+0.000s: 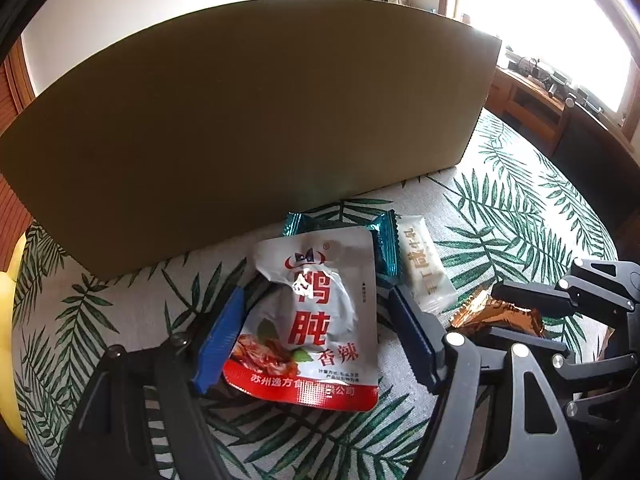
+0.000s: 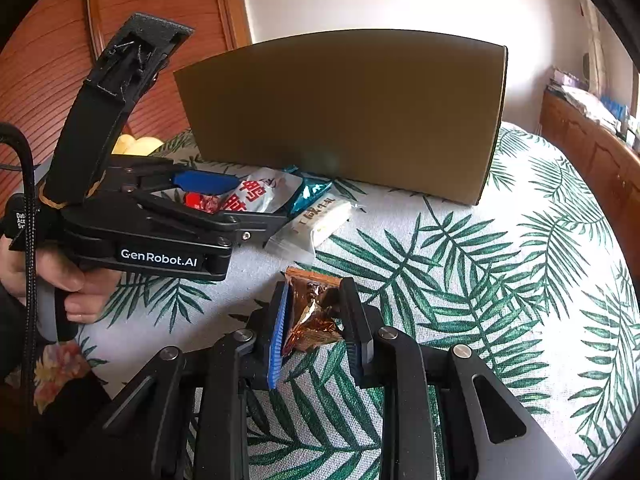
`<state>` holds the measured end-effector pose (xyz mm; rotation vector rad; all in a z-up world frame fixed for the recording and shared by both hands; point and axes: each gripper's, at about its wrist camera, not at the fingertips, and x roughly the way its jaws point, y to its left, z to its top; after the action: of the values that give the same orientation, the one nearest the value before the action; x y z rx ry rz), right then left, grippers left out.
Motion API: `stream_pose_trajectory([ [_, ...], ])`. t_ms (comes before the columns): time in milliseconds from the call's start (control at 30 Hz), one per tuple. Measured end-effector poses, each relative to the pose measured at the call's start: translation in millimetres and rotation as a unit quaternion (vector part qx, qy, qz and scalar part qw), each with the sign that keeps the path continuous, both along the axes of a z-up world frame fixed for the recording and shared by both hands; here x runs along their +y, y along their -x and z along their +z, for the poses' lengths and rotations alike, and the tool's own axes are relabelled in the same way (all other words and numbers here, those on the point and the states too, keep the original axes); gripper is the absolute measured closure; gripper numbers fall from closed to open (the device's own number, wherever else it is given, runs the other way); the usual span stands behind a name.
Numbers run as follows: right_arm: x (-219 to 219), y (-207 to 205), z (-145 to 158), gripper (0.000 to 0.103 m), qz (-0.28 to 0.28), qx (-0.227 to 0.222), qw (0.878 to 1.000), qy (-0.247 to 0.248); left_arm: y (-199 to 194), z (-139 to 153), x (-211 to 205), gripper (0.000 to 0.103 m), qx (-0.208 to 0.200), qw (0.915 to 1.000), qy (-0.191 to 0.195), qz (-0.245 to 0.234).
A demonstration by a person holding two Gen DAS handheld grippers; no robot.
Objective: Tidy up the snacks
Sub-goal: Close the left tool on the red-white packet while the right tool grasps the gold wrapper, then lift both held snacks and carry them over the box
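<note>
Left tool (image 1: 316, 316) spread apart, silver-red pouch (image 1: 316, 320) lying between its fingers on leaf-print surface (image 1: 520, 208), left finger touching pouch edge. Just ahead: teal wrapper (image 1: 386, 248), white packet (image 1: 426, 272), then cardboard box (image 1: 240, 128). Right tool (image 2: 316, 316) clamped on bronze foil snack (image 2: 312, 316).

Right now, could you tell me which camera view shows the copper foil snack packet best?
The right wrist view: the copper foil packet sits whole between the right gripper's closed-in fingers, front and centre. The left wrist view shows only part of it, off to the side and cut across by the right gripper's black fingers.
</note>
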<state>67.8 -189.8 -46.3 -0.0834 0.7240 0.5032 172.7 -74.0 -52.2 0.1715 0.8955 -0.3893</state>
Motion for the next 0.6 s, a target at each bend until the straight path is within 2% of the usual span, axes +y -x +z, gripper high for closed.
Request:
stream_pose_trajectory([
  [33,0.2,0.2,0.0,0.080,0.000,-0.001,1.000,0.001,0.5,0.7,1.1,0.041,0.000,1.0000,0.001,0.002],
  [300,2.6,0.9,-0.7,0.080,-0.001,-0.002,1.000,0.002,14.6,2.0,14.3,0.044,-0.002,0.9997,0.021,0.013],
  [600,-2.3,2.0,-0.5,0.080,-0.004,-0.003,1.000,-0.009,31.2,10.9,27.2,0.044,-0.023,0.9989,0.027,0.031],
])
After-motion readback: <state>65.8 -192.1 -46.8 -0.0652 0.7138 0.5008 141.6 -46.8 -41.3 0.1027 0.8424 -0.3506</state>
